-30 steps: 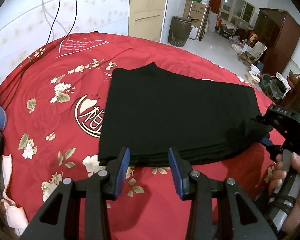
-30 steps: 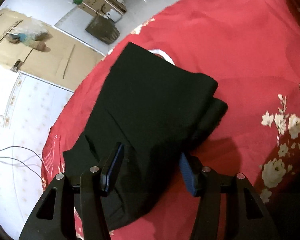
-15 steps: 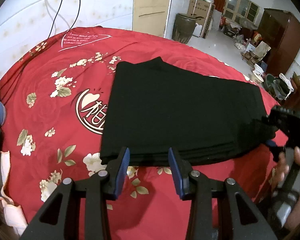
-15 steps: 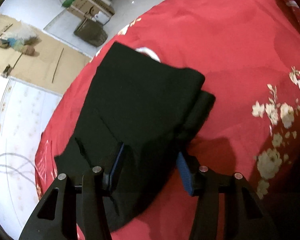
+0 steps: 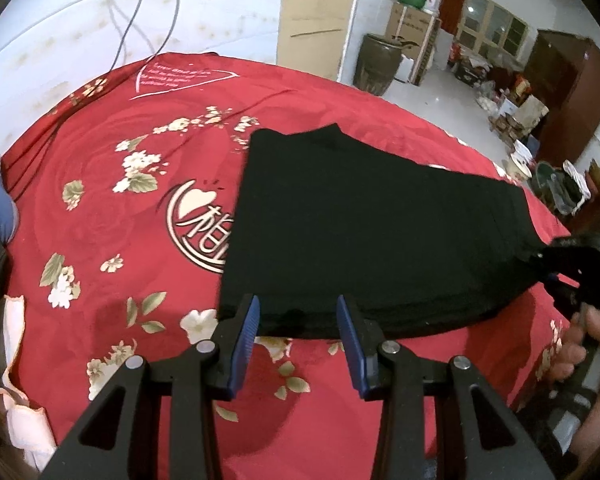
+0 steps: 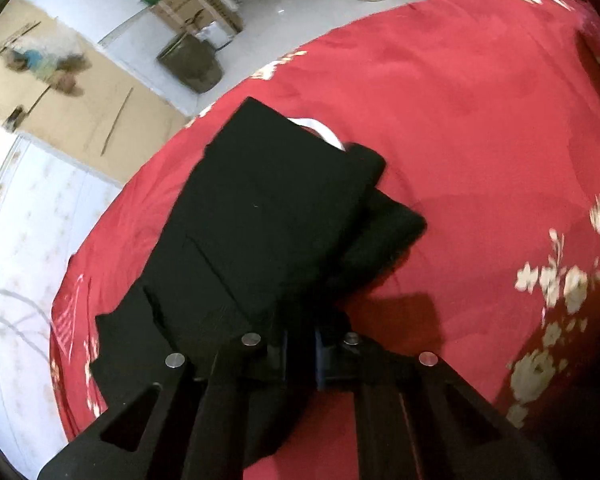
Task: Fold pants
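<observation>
While my right gripper [image 6: 300, 354] pinches the right end of the soft, limp black pants [image 5: 364, 236] on the red bedspread [image 5: 100, 200], my left gripper [image 5: 298, 320] hangs wide open at their near edge, gripping nothing.

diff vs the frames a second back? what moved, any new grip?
The right gripper has clamped shut on the near edge of the black pants; a second ago its jaws were apart, straddling that edge. That end is now slightly bunched. The left gripper is unchanged: open at the pants' front edge, gripping nothing. The pants stay folded on the red floral bedspread.
</observation>
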The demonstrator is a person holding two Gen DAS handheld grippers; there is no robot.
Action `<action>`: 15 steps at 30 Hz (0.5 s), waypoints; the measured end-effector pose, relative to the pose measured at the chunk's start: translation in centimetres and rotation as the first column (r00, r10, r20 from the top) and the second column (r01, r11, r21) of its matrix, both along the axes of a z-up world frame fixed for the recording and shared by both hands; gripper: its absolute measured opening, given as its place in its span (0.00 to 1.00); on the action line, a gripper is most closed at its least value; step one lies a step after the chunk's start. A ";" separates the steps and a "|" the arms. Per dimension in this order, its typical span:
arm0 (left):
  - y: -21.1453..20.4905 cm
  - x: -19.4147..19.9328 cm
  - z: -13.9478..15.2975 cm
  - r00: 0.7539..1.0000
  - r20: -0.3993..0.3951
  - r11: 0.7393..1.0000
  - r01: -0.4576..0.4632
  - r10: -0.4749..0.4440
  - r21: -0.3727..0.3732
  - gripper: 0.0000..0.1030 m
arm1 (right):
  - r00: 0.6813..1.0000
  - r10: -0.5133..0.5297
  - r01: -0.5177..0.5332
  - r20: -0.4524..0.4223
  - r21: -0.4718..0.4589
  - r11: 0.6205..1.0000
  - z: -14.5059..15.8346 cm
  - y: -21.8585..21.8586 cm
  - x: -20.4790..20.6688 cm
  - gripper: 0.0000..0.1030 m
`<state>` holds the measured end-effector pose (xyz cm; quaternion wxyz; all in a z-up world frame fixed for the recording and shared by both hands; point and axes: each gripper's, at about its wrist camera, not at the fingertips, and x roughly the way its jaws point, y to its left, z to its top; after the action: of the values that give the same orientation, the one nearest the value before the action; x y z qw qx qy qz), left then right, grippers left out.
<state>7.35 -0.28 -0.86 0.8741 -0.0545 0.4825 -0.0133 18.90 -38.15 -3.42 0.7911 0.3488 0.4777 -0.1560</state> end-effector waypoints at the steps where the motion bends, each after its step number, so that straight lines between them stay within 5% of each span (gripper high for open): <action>1: 0.4 0.0 0.1 1.000 0.000 1.000 -0.012 0.012 -0.008 0.42 | 1.000 0.020 -0.020 0.007 -0.018 1.000 0.4 0.3 0.1 0.07; 5: 2.2 0.0 0.4 0.998 0.010 0.998 -0.062 0.062 -0.023 0.42 | 0.968 0.235 -0.211 0.084 -0.223 0.952 4.6 4.3 1.2 0.07; 9: 4.9 -0.1 0.7 0.990 0.019 0.989 -0.137 0.138 -0.045 0.42 | 0.862 0.490 -0.406 0.130 -0.401 0.821 8.8 10.5 2.3 0.06; 15: 9.3 -0.3 0.9 0.964 0.016 0.962 -0.261 0.264 -0.083 0.42 | 0.555 0.831 -0.683 0.017 -0.561 0.468 8.7 22.3 1.1 0.06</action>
<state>7.05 8.97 0.07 0.8717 -0.1526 0.4582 0.0827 20.05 -15.88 5.32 0.8963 -0.0986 0.4047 0.1521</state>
